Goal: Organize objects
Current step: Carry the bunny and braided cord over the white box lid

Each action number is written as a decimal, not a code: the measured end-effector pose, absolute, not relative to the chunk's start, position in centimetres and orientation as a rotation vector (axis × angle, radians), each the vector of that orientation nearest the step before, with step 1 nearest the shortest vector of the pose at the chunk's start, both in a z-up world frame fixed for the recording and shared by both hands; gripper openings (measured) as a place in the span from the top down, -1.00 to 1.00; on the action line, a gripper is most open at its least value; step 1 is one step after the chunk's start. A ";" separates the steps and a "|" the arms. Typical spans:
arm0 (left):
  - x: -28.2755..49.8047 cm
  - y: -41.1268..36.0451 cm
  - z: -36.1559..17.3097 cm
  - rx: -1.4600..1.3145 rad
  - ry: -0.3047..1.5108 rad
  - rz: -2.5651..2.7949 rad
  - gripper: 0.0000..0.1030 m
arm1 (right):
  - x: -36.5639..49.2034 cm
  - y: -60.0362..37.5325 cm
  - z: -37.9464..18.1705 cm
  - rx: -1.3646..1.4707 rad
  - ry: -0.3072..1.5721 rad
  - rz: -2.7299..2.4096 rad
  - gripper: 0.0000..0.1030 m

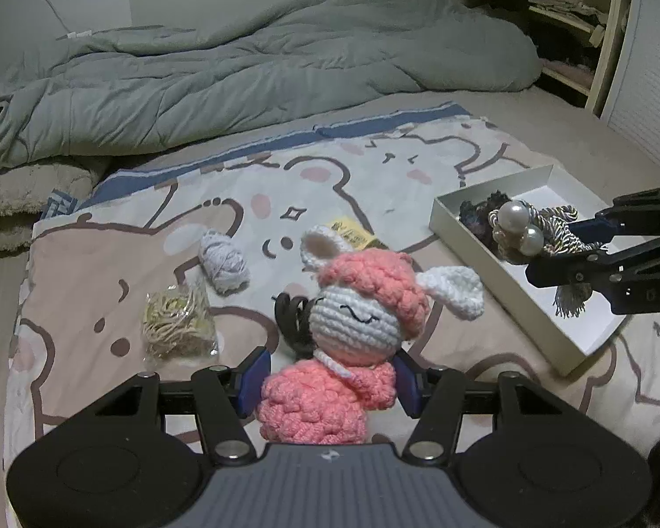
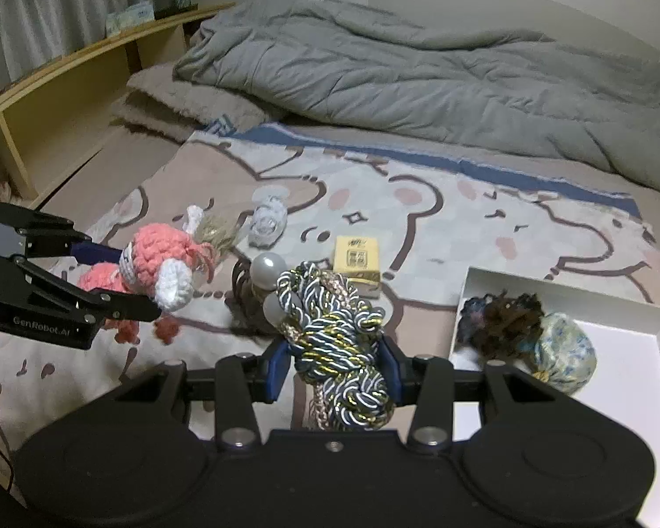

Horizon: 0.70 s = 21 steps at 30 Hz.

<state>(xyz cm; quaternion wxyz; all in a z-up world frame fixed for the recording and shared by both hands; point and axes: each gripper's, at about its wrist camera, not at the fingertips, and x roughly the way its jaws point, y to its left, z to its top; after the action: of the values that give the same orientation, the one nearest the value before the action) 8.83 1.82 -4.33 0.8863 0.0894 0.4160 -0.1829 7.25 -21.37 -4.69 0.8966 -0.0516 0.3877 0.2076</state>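
my left gripper [image 1: 330, 389] clamps the pink crochet doll [image 1: 352, 330] beside the white box [image 1: 545, 339], my right gripper [image 2: 334, 367] pinches the braided cord bundle [image 2: 339, 339] near its edge, and i worry its loose pearls [image 1: 521, 226] snag the rim.

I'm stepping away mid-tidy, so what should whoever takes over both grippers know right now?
Left gripper: shut on the pink crochet doll, held above the blanket.
Right gripper: shut on the cord bundle with pearls, beside the white box.
Done: dark scrunchie and blue floral pouch lie in the box.
Left: box both held items, then the grey yarn, bagged bands, yellow packet and black clip on the blanket.
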 end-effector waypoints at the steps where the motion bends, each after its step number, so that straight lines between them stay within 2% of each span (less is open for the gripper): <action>1: 8.9 1.7 -4.2 0.183 0.862 -0.380 -0.15 | 7.3 -21.6 -4.5 -0.100 0.796 0.429 0.14; 21: 12.2 -5.7 -1.7 0.100 0.779 -0.416 -0.15 | 9.0 -29.5 -1.6 0.034 0.683 0.252 0.14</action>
<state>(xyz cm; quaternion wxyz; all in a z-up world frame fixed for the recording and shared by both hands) 12.23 -5.68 -1.69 0.9028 0.0485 0.3770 -0.2013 9.02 -29.48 -1.58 0.9344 0.0167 0.3338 0.1235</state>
